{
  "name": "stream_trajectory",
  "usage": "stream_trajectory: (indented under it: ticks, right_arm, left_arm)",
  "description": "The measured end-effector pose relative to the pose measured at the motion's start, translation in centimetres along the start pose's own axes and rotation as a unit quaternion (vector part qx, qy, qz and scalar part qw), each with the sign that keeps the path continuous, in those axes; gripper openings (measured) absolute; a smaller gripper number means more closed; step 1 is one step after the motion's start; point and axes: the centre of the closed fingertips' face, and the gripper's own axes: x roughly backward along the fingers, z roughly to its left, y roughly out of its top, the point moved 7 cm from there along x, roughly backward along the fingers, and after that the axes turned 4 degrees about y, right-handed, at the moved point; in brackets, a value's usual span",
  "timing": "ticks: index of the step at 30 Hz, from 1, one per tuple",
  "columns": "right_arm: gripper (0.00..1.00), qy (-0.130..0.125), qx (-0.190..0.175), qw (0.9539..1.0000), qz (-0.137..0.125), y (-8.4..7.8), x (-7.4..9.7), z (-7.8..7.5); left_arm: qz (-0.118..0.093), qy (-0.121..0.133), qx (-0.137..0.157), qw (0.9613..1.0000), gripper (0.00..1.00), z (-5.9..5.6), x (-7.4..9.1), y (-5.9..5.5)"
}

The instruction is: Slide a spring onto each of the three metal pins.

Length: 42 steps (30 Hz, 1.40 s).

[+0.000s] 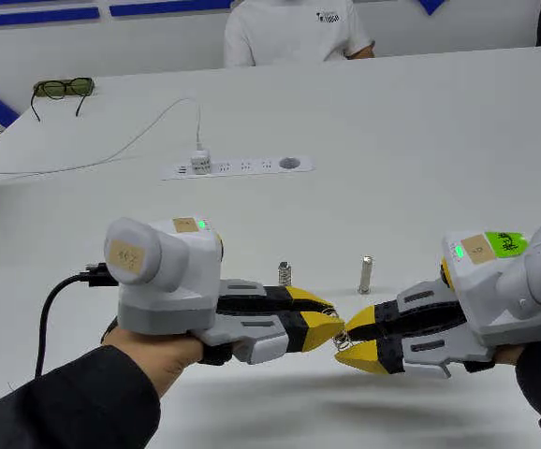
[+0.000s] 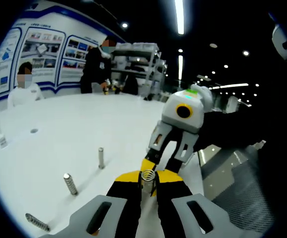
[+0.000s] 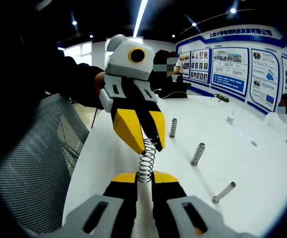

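The left gripper (image 1: 331,325) and right gripper (image 1: 353,339) meet tip to tip, both clamped on one spring (image 1: 343,339), barring the near side. At 12 o'clock from them stand a sprung pin (image 1: 285,273) and a bare pin (image 1: 366,274), apart. Beyond, the table (image 1: 439,187) seems open up to the power strip (image 1: 238,167).

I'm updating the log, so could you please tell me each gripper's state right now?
Left gripper: shut on the spring.
Right gripper: shut on the same spring.

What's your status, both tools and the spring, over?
Left tool and right tool both shut on one spring, between them. Two sprung pins; bare pin waiting. Nothing near blocking it.
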Motion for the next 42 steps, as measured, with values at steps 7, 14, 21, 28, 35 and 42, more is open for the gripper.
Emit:
stream_trajectory:
  ticks: [7,14,21,28,35,42]
  right_arm:
    - [0.12,0.000,0.002,1.0000,-0.001,0.1,-0.1,0.0]
    - [0.12,-0.005,-0.002,1.0000,-0.001,0.1,0.1,-0.1]
    - [0.17,-0.012,-0.014,0.9998,-0.003,0.2,0.2,-0.3]
    - [0.22,-0.028,-0.028,0.9992,-0.001,-0.2,1.1,-0.8]
    - [0.30,-0.051,-0.053,0.9973,0.000,-0.9,2.5,-1.3]
    - [0.37,-0.084,-0.068,0.9941,-0.004,-1.5,4.1,-1.7]
  left_arm:
    - [0.002,-0.003,-0.011,0.9999,0.10,-0.3,-0.4,0.3]
    - [0.007,-0.002,-0.022,0.9997,0.10,-0.3,-0.5,0.5]
    - [0.015,0.000,-0.033,0.9993,0.10,0.0,-0.8,0.7]
    - [0.014,-0.001,-0.044,0.9989,0.10,0.3,-1.2,1.6]
    - [0.011,0.002,-0.055,0.9984,0.10,1.0,-1.6,2.6]
    - [0.006,0.008,-0.061,0.9981,0.10,2.1,-2.2,3.6]
